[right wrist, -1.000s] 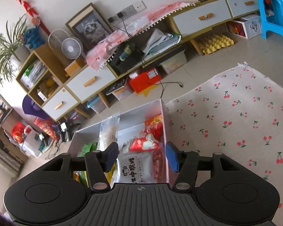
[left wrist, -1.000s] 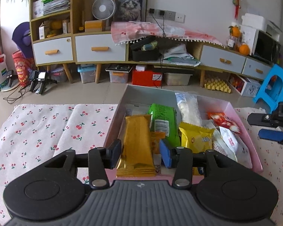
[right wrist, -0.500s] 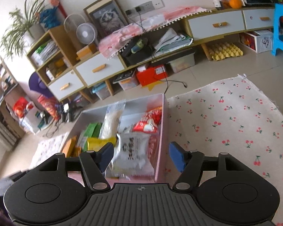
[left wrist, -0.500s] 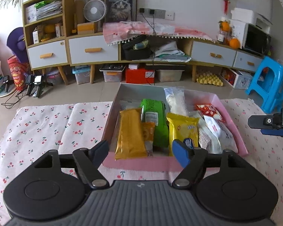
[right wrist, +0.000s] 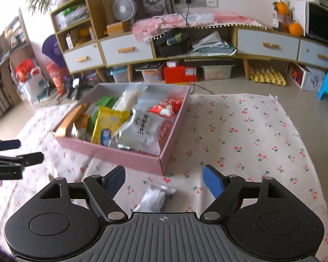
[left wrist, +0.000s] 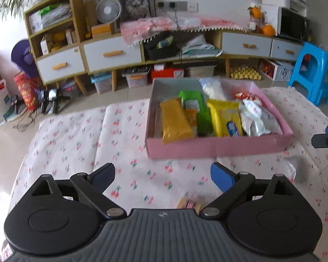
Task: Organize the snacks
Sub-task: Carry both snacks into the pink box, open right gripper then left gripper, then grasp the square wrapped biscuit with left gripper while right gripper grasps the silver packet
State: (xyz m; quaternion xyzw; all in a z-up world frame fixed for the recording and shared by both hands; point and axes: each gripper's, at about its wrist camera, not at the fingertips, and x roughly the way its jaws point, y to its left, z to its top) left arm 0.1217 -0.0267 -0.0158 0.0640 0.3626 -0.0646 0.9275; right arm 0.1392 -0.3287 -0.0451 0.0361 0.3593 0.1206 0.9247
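A pink box (left wrist: pixel 218 146) on the cherry-print cloth holds several snack packs: an orange one (left wrist: pixel 175 118), a green one (left wrist: pixel 196 109), a yellow one (left wrist: pixel 225 118) and white ones (left wrist: pixel 253 118). The box also shows in the right wrist view (right wrist: pixel 124 155). My left gripper (left wrist: pixel 163 174) is open and empty, well in front of the box. A small snack (left wrist: pixel 189 203) lies on the cloth just under it. My right gripper (right wrist: pixel 163 176) is open and empty near the box's front corner, above a small clear packet (right wrist: pixel 155 198).
The cherry-print cloth (right wrist: pixel 240 135) covers the table. A low cabinet (left wrist: pixel 164 50) with drawers lines the far wall. A blue stool (left wrist: pixel 314 69) stands at the right. The other gripper shows at the left edge in the right wrist view (right wrist: pixel 8 159).
Both grippers have pulled back from the box toward me and opened wider. The orange pack stays in the box. Small snacks on the cloth have come into view below each gripper.
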